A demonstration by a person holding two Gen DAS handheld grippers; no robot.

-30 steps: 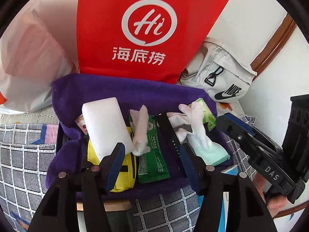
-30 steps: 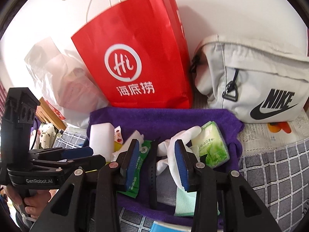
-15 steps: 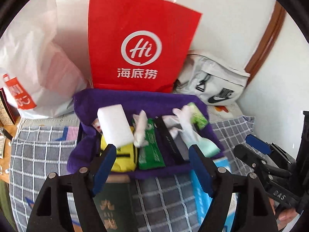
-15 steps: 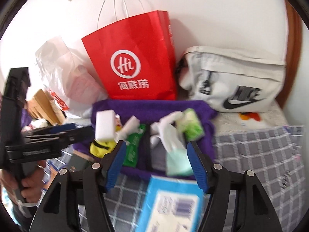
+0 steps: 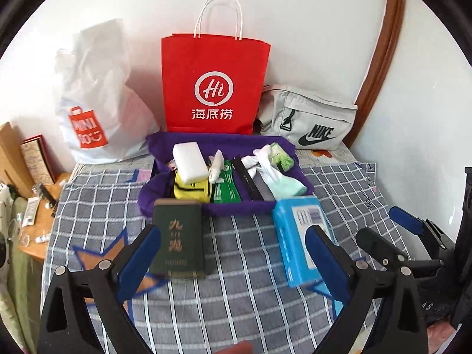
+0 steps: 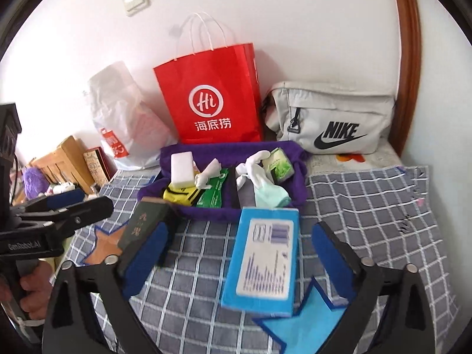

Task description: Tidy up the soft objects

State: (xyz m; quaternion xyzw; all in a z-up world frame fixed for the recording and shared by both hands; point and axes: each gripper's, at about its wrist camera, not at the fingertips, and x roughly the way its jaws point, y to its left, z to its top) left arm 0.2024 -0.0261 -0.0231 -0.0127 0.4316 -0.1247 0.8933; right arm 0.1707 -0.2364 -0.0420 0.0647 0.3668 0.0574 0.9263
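Observation:
A purple cloth tray [image 5: 165,147] [image 6: 298,183] sits on the checked bedspread. It holds a white sponge block [image 5: 189,162] [image 6: 182,169], a yellow pouch [image 5: 191,190], a green packet [image 5: 225,187] [image 6: 214,190], crumpled tissue [image 5: 216,166], a white glove on a mint cloth [image 5: 274,174] [image 6: 262,183] and a green tissue pack [image 5: 281,156] [image 6: 278,163]. My left gripper [image 5: 233,255] hangs well back from the tray, its jaws opening wide with nothing between them. My right gripper [image 6: 239,253] is also back, jaws opening, pressing on nothing.
A dark green box [image 5: 180,240] [image 6: 141,227] and a blue box [image 5: 298,236] [image 6: 265,256] lie on the bedspread [image 5: 244,295] in front of the tray. Behind stand a red paper bag [image 5: 214,85], a white plastic bag [image 5: 100,109] and a grey Nike bag [image 5: 309,121]. A wooden side table [image 5: 32,212] is at left.
Both grippers pulled back and up from the tray and opened wide. The two boxes in front of the tray came into view. The tray's contents stayed in place.

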